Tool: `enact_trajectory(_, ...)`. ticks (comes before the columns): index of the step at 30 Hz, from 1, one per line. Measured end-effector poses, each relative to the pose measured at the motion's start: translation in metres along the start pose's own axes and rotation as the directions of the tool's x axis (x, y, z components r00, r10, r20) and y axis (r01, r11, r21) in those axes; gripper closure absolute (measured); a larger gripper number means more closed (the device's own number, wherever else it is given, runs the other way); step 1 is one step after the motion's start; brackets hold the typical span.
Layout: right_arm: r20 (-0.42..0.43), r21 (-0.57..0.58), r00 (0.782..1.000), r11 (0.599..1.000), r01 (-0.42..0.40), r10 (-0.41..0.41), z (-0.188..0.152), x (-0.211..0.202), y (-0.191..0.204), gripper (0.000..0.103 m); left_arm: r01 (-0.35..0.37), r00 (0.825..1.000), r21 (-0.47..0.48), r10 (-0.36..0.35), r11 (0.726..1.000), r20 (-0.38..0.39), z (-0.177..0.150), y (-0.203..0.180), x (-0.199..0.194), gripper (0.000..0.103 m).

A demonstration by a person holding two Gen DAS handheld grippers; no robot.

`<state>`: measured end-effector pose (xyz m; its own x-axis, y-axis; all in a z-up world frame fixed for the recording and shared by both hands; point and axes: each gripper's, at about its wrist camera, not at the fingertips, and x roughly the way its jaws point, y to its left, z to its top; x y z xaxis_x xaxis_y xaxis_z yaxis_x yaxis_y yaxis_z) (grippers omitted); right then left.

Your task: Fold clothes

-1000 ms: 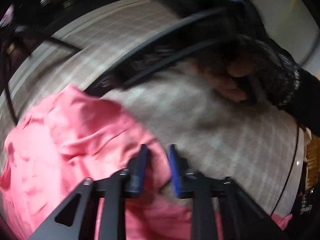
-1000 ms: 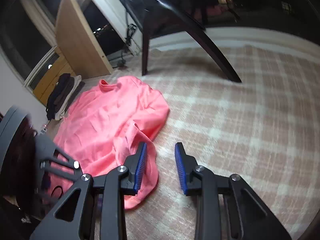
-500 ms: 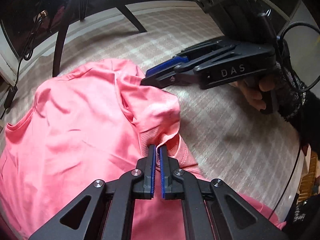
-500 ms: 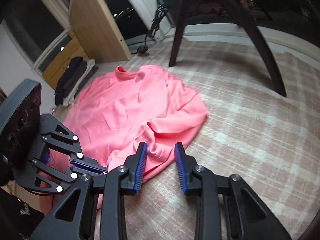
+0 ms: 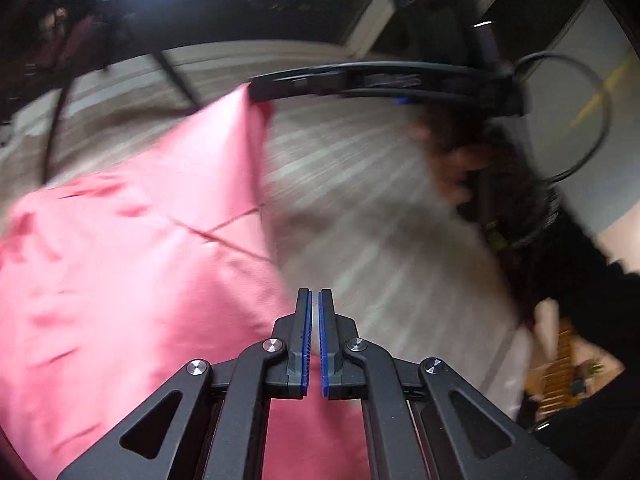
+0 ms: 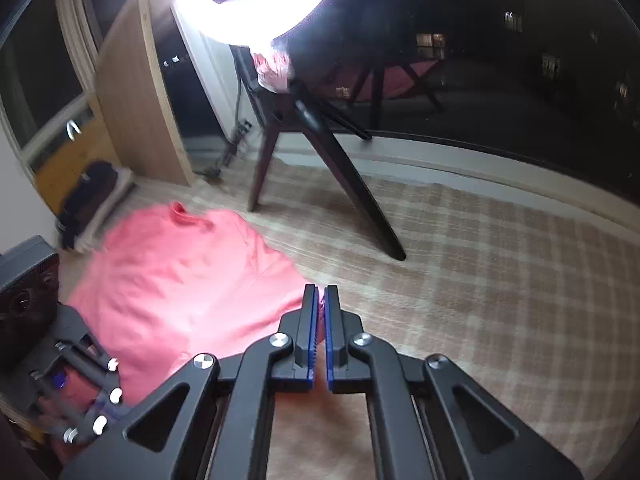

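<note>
A pink shirt (image 5: 120, 260) lies spread on a checked rug (image 5: 380, 220), its collar at the far end (image 6: 180, 210). My left gripper (image 5: 315, 300) is shut, with the shirt's near edge running in between its blue pads. My right gripper (image 6: 321, 296) has its jaws closing tight on a fold of pink cloth, which shows between the tips. In the left wrist view the right gripper (image 5: 260, 90) holds a pointed corner of the shirt raised off the rug, and a hand (image 5: 460, 168) grips its handle. The left gripper (image 6: 60, 380) shows blurred at the right wrist view's lower left.
Dark chair legs (image 6: 352, 192) stand on the rug (image 6: 480, 280) just beyond the shirt. A bright ring light (image 6: 248, 0) glares at the top. A wooden cabinet (image 6: 136, 100) and a dark pile of clothes (image 6: 88, 192) sit at the left wall.
My right gripper closed on the shirt's edge and rose, pulling a corner up off the rug. My left gripper stayed shut on the cloth and lifted too.
</note>
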<state>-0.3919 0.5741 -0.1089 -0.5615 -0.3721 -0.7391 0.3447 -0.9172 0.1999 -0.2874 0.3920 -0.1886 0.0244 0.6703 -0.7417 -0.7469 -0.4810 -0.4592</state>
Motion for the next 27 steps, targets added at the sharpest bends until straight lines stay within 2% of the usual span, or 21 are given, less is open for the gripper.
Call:
enact_trajectory(2, -0.083, 0.007, 0.995, 0.999, 0.049, -0.048, -0.006, 0.020, -0.001, 0.093, -0.035, 0.998, -0.005, 0.035, 0.999, -0.045, 0.001, 0.002, 0.015, 0.095)
enact_trajectory(4, -0.092, 0.069, 0.995, 0.997, 0.032, -0.026, -0.014, 0.021, -0.009, 0.093, -0.071, 0.994, -0.007, 0.070, 0.997, -0.086, 0.001, 0.003, 0.028, 0.098)
enact_trajectory(6, -0.061, 0.139, 0.998, 0.990, 0.003, 0.006, -0.027, 0.011, -0.019, 0.093, -0.118, 0.991, 0.020, 0.119, 0.993, -0.068, 0.000, 0.006, 0.013, 0.092)
enact_trajectory(9, -0.047, 0.192, 0.996, 0.979, -0.070, 0.081, -0.053, -0.006, -0.015, 0.093, -0.191, 0.980, 0.058, 0.193, 0.980, -0.039, -0.002, 0.010, -0.010, 0.090)
enact_trajectory(11, -0.066, 0.206, 0.989, 0.972, -0.115, 0.131, -0.072, -0.009, 0.000, 0.093, -0.262, 0.964, 0.062, 0.264, 0.963, -0.032, 0.009, 0.025, -0.017, 0.083)
enact_trajectory(14, -0.115, 0.175, 0.976, 0.971, -0.162, 0.184, -0.094, -0.003, 0.035, 0.092, -0.327, 0.943, 0.017, 0.328, 0.945, -0.056, 0.033, 0.061, -0.014, 0.076)
enact_trajectory(15, -0.125, 0.150, 0.976, 0.976, -0.157, 0.176, -0.097, 0.000, 0.045, 0.092, -0.337, 0.939, 0.014, 0.337, 0.942, -0.065, 0.038, 0.069, -0.009, 0.076)
enact_trajectory(19, -0.135, 0.054, 0.983, 0.992, -0.116, 0.122, -0.103, 0.011, 0.076, 0.070, -0.340, 0.935, 0.011, 0.339, 0.940, -0.101, 0.048, 0.084, 0.013, 0.076)
enact_trajectory(20, -0.131, 0.033, 0.985, 0.994, -0.106, 0.110, -0.103, 0.014, 0.081, 0.070, -0.355, 0.928, 0.022, 0.356, 0.934, -0.108, 0.047, 0.086, 0.016, 0.076)
enact_trajectory(21, -0.120, 0.022, 0.985, 0.993, -0.119, 0.121, -0.103, 0.015, 0.084, 0.070, -0.371, 0.921, 0.032, 0.372, 0.928, -0.115, 0.046, 0.087, 0.018, 0.077)
enact_trajectory(22, -0.112, 0.009, 0.985, 0.991, -0.131, 0.131, -0.102, 0.016, 0.087, 0.078, -0.384, 0.914, 0.042, 0.386, 0.922, -0.122, 0.045, 0.089, 0.021, 0.078)
enact_trajectory(23, -0.120, -0.005, 0.983, 0.990, -0.141, 0.139, -0.102, 0.018, 0.090, 0.099, -0.384, 0.914, 0.037, 0.386, 0.922, -0.125, 0.042, 0.091, 0.024, 0.083)
enact_trajectory(24, -0.127, -0.005, 0.981, 0.989, -0.145, 0.143, -0.102, 0.017, 0.090, 0.099, -0.385, 0.914, 0.037, 0.386, 0.922, -0.128, 0.040, 0.094, 0.025, 0.091)
enact_trajectory(27, -0.128, 0.007, 0.983, 0.992, -0.128, 0.128, -0.102, 0.004, 0.082, 0.099, -0.414, 0.902, 0.039, 0.415, 0.910, -0.119, 0.038, 0.097, 0.019, 0.093)
